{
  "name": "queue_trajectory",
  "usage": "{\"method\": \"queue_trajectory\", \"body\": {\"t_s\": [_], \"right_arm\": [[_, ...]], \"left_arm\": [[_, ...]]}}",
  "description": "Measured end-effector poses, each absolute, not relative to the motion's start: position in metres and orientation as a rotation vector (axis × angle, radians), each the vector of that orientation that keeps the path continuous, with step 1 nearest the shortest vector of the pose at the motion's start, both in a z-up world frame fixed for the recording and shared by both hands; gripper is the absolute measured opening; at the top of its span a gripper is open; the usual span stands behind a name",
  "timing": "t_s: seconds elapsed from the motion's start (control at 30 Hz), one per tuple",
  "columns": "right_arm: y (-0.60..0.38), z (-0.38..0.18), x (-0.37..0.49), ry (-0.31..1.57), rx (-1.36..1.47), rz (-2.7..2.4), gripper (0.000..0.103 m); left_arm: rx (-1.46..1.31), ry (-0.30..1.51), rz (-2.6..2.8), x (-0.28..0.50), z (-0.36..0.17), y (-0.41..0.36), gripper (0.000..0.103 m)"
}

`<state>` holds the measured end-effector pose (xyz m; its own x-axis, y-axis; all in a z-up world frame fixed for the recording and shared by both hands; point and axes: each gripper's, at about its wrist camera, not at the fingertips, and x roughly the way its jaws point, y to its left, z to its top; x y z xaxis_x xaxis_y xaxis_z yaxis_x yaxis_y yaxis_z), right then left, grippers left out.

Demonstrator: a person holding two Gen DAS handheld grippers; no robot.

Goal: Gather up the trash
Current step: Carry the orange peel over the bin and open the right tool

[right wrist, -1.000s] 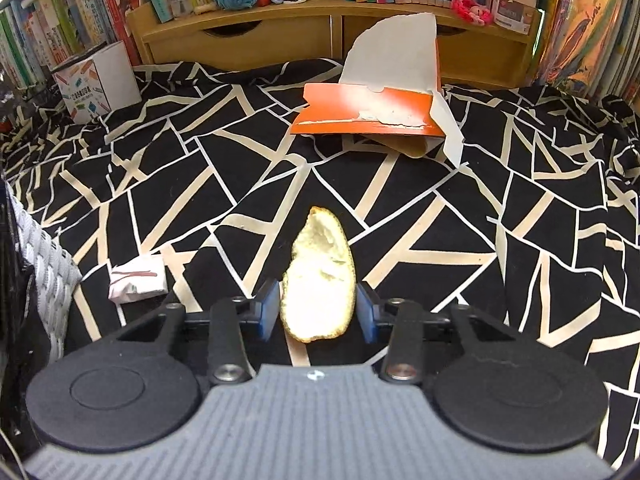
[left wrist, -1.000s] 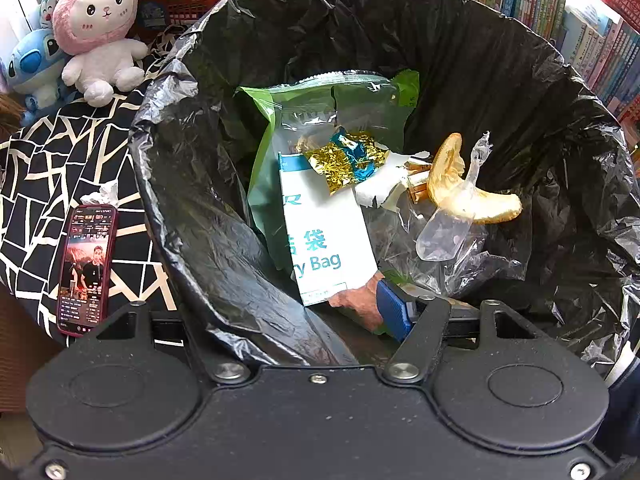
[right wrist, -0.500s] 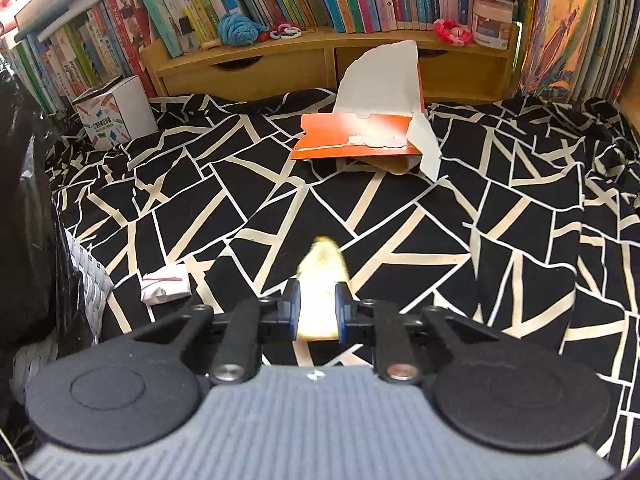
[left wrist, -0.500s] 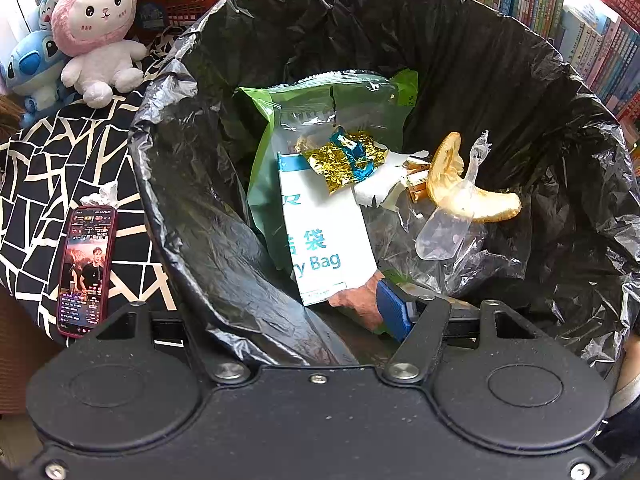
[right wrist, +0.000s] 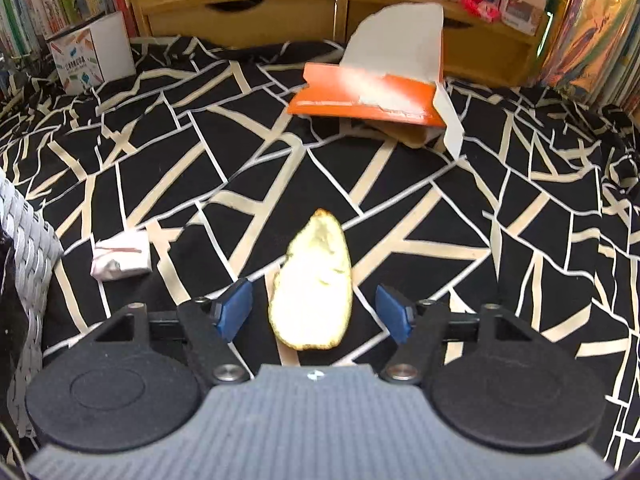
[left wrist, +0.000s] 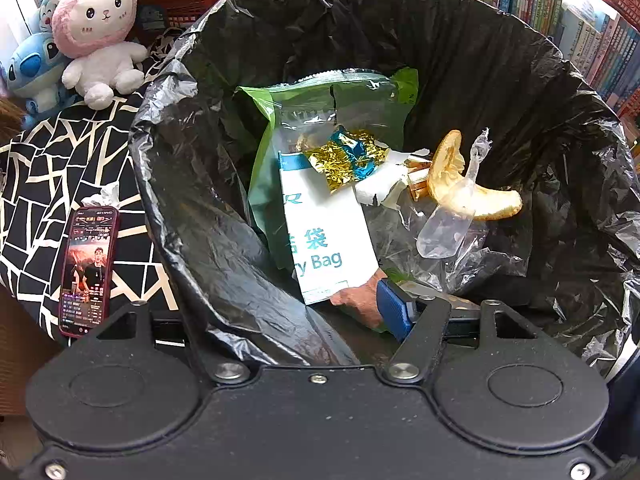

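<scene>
While a black-lined bin (left wrist: 400, 40) is steadied at its rim by the left tongs (left wrist: 304, 320), with liner held between the jaws, its load is seen only from the left wrist: a green bag (left wrist: 320, 200), gold foil (left wrist: 344, 156), clear plastic (left wrist: 448, 232) and one peel (left wrist: 472, 196). From the right wrist, work left is shown: a second peel (right wrist: 314, 280) lies between the opening right tongs (right wrist: 314, 312), untouched by either pad, on the patterned cloth (right wrist: 160, 168). A crumpled paper (right wrist: 120, 256) and torn orange carton (right wrist: 372, 92) remain uncollected.
</scene>
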<state>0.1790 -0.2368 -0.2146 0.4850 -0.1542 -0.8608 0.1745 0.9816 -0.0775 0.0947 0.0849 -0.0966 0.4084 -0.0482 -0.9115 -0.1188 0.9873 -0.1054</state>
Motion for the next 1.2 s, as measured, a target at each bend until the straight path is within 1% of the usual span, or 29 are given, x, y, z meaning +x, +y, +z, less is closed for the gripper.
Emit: {"method": "queue_trajectory", "body": {"t_s": [0.03, 0.1, 0.4, 1.2], "right_arm": [[-0.236, -0.213, 0.179, 1.047, 0.026, -0.187, 0.059], [-0.233, -0.211, 0.178, 1.049, 0.02, -0.176, 0.048], [-0.231, -0.184, 0.165, 1.001, 0.056, -0.127, 0.047], [-0.217, -0.051, 0.097, 0.678, 0.19, 0.043, 0.048]], "left_arm": [[-0.164, 1.15, 0.045, 0.095, -0.097, 0.085, 0.065], [-0.167, 1.15, 0.047, 0.095, -0.097, 0.085, 0.065], [-0.168, 1.151, 0.045, 0.095, -0.096, 0.086, 0.065], [-0.157, 1.149, 0.033, 0.095, -0.097, 0.085, 0.065]]}}
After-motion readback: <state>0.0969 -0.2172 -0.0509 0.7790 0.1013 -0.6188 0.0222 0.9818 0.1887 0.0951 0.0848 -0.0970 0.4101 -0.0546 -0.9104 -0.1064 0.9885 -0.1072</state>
